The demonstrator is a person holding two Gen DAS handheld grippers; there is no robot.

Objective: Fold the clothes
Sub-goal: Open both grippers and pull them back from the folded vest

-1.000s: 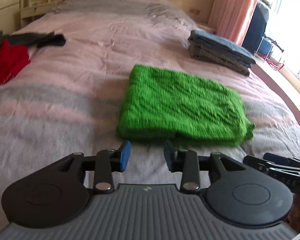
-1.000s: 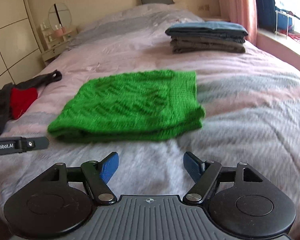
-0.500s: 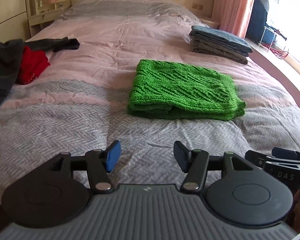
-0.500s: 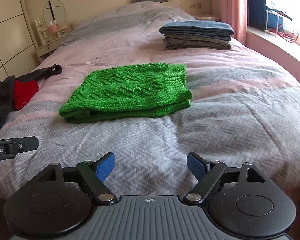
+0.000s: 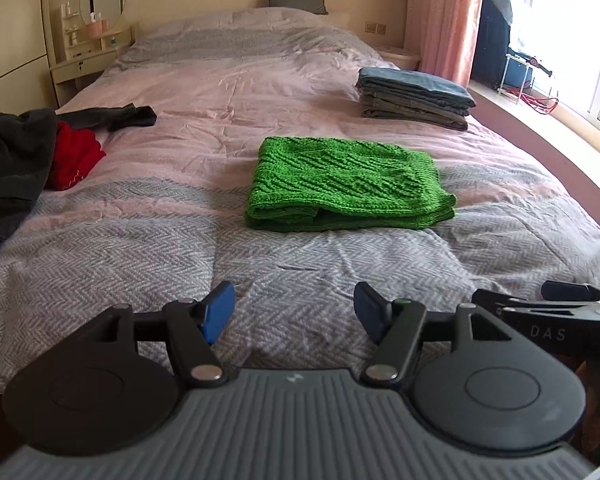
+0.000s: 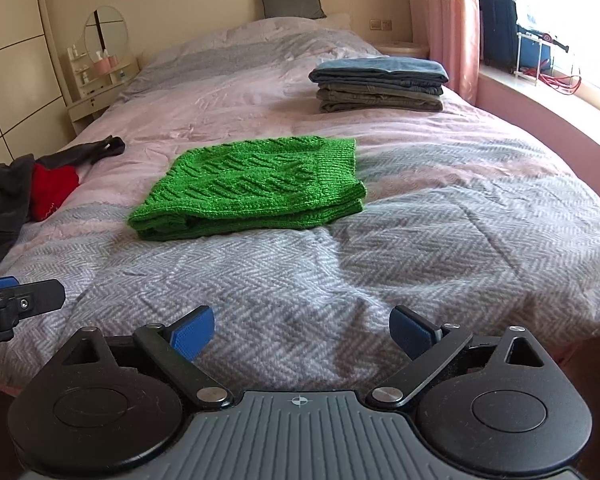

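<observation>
While both grippers' fingers point(image 5: 220, 312) gape wide and empty, the folded green sweater point(image 5: 346, 184) lies well ahead.

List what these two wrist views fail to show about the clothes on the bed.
- Dark garment, left wrist view: cut off by the left frame edge, so its full extent is unknown.
- Red garment, right wrist view: partly covered by the dark garment, type unclear.
- Folded stack: the number of pieces is too small to count.
- Green knit: folded, so its inner layers and type stay hidden.
</observation>
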